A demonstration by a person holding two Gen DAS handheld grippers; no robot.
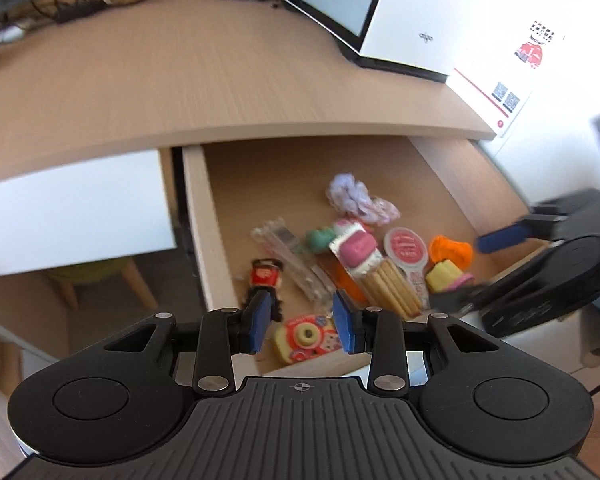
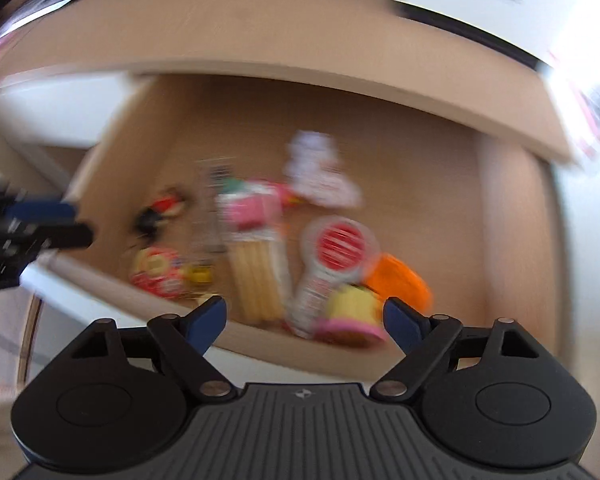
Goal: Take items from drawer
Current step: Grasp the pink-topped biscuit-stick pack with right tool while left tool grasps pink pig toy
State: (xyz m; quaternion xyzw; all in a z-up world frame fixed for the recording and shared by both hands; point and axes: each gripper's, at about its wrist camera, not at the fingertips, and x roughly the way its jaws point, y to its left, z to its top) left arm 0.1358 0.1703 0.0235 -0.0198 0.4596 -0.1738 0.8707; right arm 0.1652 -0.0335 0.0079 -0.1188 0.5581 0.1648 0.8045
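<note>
The wooden drawer [image 1: 204, 220] is pulled out under the desk top and holds several small items. Among them are a purple scrunchie [image 1: 356, 200], a pink packet with biscuit sticks [image 1: 380, 276], a red round-lidded item [image 1: 406, 246], an orange piece [image 1: 452, 250], a yellow and pink cake toy [image 1: 446, 278], a toy camera [image 1: 306, 336] and a red keychain figure [image 1: 265, 276]. My left gripper [image 1: 303, 322] hovers open over the drawer's front, above the toy camera. My right gripper [image 2: 304, 316] is wide open and empty over the front right, near the cake toy [image 2: 350, 312]. The right wrist view is blurred.
The desk top [image 1: 180, 72] carries a white box [image 1: 400, 12] at the back right, tangled cables [image 1: 80, 4] at the back and a printed leaflet [image 1: 512, 68] on the wall. A closed white drawer front [image 1: 72, 216] lies to the left, with wooden chair legs [image 1: 136, 280] below.
</note>
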